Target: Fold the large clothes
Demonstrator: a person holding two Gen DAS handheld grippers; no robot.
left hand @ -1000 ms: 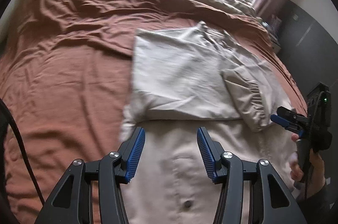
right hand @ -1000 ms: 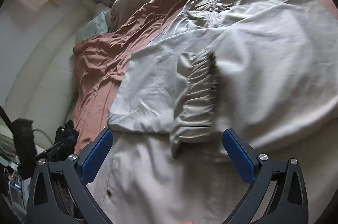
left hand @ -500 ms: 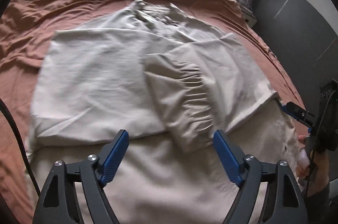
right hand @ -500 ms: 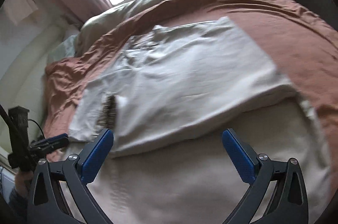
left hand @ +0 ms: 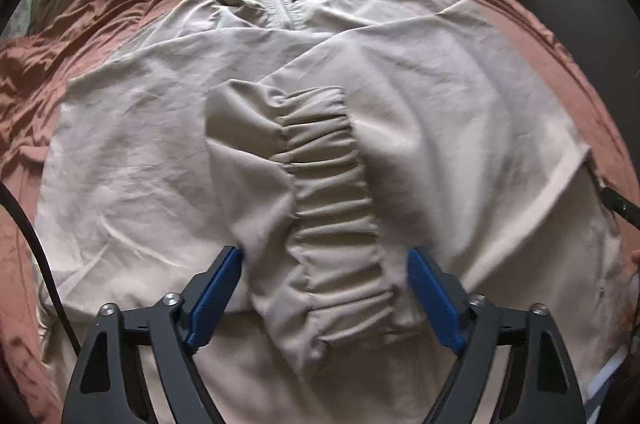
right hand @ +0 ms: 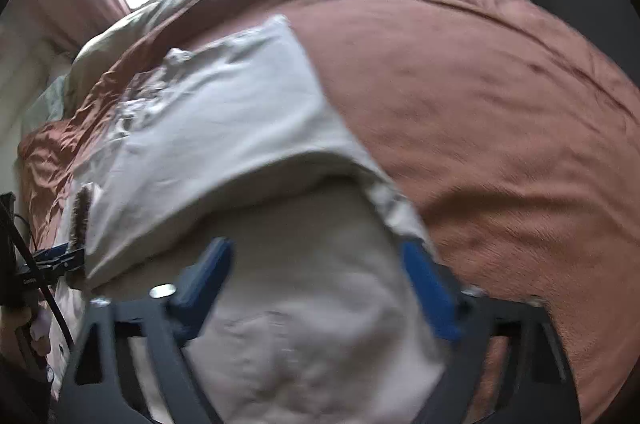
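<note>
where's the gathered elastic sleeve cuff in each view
Left wrist view: the sleeve cuff runs down the middle of the picture on the beige jacket, between the closing jaws of the left gripper.
Right wrist view: only a dark, blurred strip at the far left looks like it; not certain.
Shared landmark: the folded jacket edge on the rust bedspread.

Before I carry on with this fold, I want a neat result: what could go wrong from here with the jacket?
The left gripper is closing around the gathered cuff alone; it might lift only the sleeve and undo that fold. The right gripper, also closing, straddles the jacket near its edge, where the folded flap sits loosely over the lower layer, so it may catch one layer only. The rust bedcover is wrinkled, so dragging could skew the fold.
</note>
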